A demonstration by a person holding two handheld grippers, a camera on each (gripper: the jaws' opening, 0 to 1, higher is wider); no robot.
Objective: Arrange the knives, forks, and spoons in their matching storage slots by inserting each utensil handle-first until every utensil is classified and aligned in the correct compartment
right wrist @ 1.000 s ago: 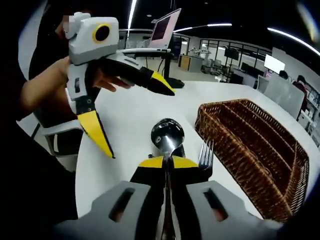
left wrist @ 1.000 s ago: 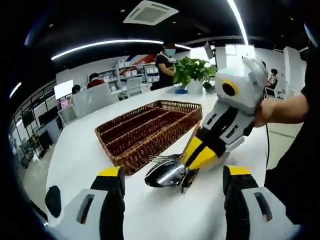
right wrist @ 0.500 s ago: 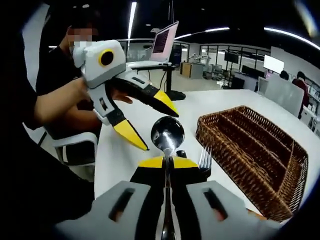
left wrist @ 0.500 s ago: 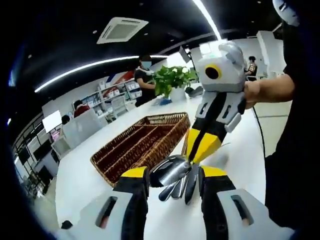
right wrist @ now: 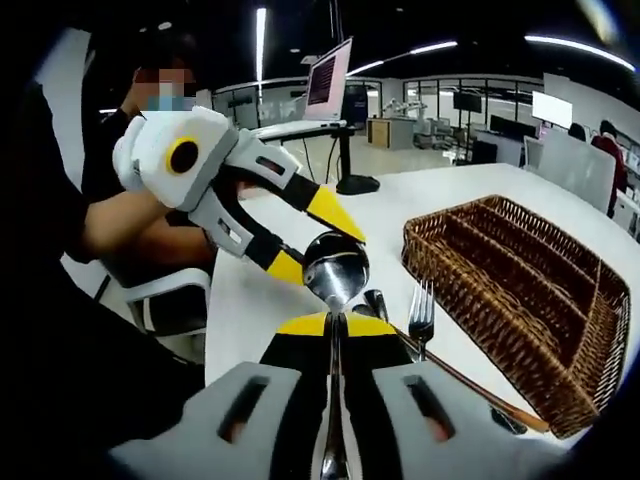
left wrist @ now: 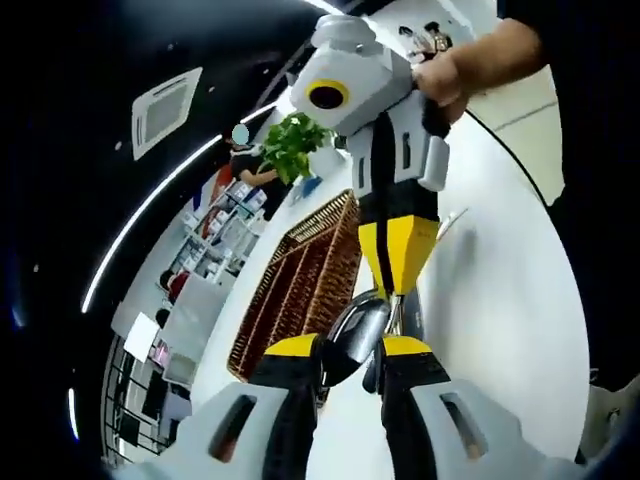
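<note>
Open office all round, ceiling lights, shelves, a potted plant far off. White tabletop carrying a divided wicker tray, every visible slot bare. Beside it, a fork lying on the surface. Right gripper clamped on a spoon, bowl forward. Left gripper spread around that bowl, not yet closed. Likely a hand-over mid-way; next, closing on the bowl, then handle-first into a slot.
</note>
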